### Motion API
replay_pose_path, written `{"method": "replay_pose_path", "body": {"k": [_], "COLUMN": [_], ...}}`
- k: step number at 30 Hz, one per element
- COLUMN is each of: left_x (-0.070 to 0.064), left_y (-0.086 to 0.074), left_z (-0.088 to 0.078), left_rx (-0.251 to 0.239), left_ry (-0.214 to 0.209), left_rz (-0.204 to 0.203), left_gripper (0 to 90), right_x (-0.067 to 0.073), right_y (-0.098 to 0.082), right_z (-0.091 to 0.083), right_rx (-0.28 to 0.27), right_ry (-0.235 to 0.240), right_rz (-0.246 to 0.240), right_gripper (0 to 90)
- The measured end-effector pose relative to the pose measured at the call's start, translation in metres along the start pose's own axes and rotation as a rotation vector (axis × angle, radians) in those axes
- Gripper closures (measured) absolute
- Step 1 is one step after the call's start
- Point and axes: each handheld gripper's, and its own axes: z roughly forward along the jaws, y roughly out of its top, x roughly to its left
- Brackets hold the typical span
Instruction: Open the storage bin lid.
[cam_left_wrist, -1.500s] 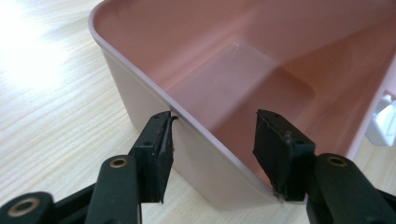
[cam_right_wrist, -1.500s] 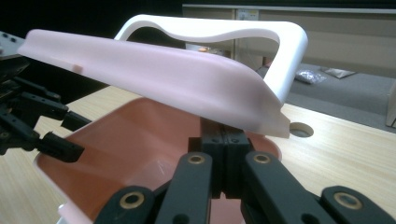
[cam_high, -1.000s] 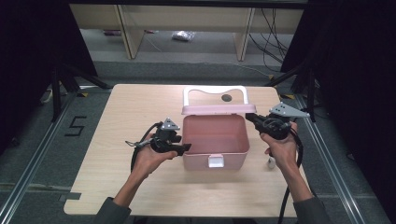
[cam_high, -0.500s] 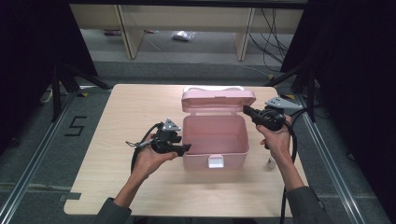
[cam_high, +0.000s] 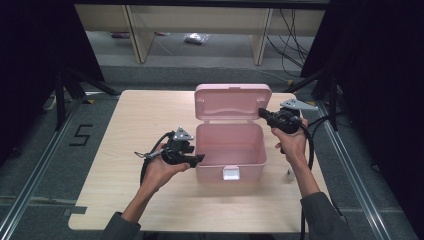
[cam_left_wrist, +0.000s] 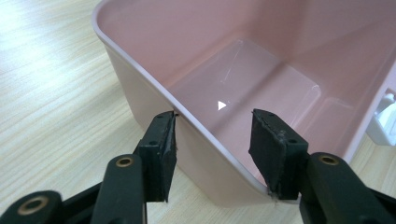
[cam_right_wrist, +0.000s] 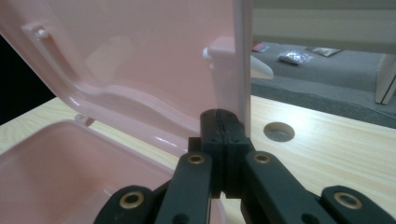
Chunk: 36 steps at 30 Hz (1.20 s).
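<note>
High view: my left tool straddles the near-left wall of the pink box on the wooden surface, jaws spread astride the rim. Farther back, my right tool, jaws pressed together, touches the raised lid.

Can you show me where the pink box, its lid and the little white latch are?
pink box (cam_high: 230, 169), high view, on its front wall.
lid (cam_high: 232, 102), high view, on the raised lid's inner face.
white latch (cam_high: 231, 173), high view, on the clasp at the front.
</note>
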Motion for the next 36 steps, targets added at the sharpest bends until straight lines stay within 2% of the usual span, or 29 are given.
{"method": "replay_pose_path", "body": {"k": [1, 3, 4, 5, 7, 8, 9, 10, 13, 14, 15, 16, 17, 19, 22, 25, 26, 27, 28, 30, 34, 36], "left_x": [0.000, 0.000, 0.000, 0.000, -0.001, -0.001, -0.001, -0.001, -0.001, -0.001, -0.001, -0.001, -0.002, -0.001, -0.002, -0.001, -0.002, -0.002, -0.002, -0.002, -0.002, -0.002], "left_y": [0.000, 0.000, 0.000, 0.000, 0.000, 0.000, 0.000, 0.000, 0.000, 0.000, 0.000, 0.000, 0.000, 0.000, 0.000, 0.000, 0.000, 0.000, 0.000, 0.000, 0.000, 0.000], "left_z": [0.000, 0.000, 0.000, 0.000, 0.000, 0.000, 0.000, 0.000, 0.000, 0.000, 0.000, 0.000, 0.000, 0.000, 0.000, 0.000, 0.000, 0.000, 0.000, 0.000, 0.000, 0.000], "left_rx": [0.000, 0.000, 0.000, -0.001, -0.001, -0.002, -0.001, -0.003, -0.002, -0.003, -0.003, -0.002, -0.002, -0.005, 0.000, -0.003, -0.001, -0.004, -0.004, -0.004, -0.005, -0.008], "left_ry": [0.002, 0.002, 0.001, 0.002, 0.005, 0.004, 0.003, 0.005, 0.007, 0.007, 0.008, 0.009, 0.009, 0.010, 0.013, 0.009, 0.013, 0.017, 0.016, 0.009, 0.012, 0.025], "left_rz": [-0.003, -0.004, -0.005, -0.006, -0.006, -0.006, -0.007, -0.007, -0.005, -0.006, -0.006, -0.004, -0.005, -0.006, 0.000, -0.003, -0.002, -0.002, -0.002, -0.004, -0.005, -0.001], "left_gripper": [50.6, 50.7, 50.6, 50.6, 50.7, 50.7, 50.7, 50.7, 50.8, 50.7, 50.7, 50.7, 50.7, 50.7, 50.8, 50.7, 50.8, 50.8, 50.8, 50.7, 50.7, 50.7], "right_x": [-0.002, -0.002, -0.003, -0.005, -0.004, -0.005, -0.004, -0.008, -0.006, -0.008, -0.009, -0.008, -0.010, -0.010, -0.010, -0.011, -0.010, -0.009, -0.011, -0.011, -0.011, -0.011], "right_y": [0.000, 0.001, 0.000, 0.001, 0.002, 0.003, 0.002, 0.003, 0.003, 0.003, 0.003, 0.002, 0.002, 0.001, 0.001, 0.001, 0.001, 0.000, 0.002, 0.002, 0.003, 0.003], "right_z": [0.002, 0.006, 0.008, 0.009, 0.012, 0.012, 0.013, 0.014, 0.017, 0.018, 0.019, 0.020, 0.021, 0.022, 0.024, 0.025, 0.026, 0.027, 0.027, 0.029, 0.030, 0.032], "right_rx": [0.000, 0.003, -0.005, 0.003, 0.014, 0.016, 0.020, 0.013, 0.038, 0.031, 0.032, 0.040, 0.039, 0.044, 0.046, 0.048, 0.053, 0.053, 0.063, 0.061, 0.073, 0.072], "right_ry": [-0.003, 0.000, -0.020, -0.018, -0.019, -0.019, -0.020, -0.035, -0.037, -0.037, -0.042, -0.037, -0.045, -0.032, -0.031, -0.044, -0.037, -0.048, -0.056, -0.039, -0.062, -0.047], "right_rz": [-0.006, 0.013, -0.007, -0.010, 0.026, 0.010, 0.027, -0.024, 0.016, -0.016, -0.017, 0.006, -0.012, 0.018, 0.034, 0.017, 0.048, 0.044, 0.018, 0.032, 0.015, 0.024], "right_gripper": [90.0, 90.0, 90.0, 90.0, 90.0, 90.0, 90.0, 90.0, 90.0, 90.0, 90.0, 90.0, 90.0, 90.0, 90.0, 90.0, 90.0, 90.0, 90.0, 90.0, 88.6, 87.8]}}
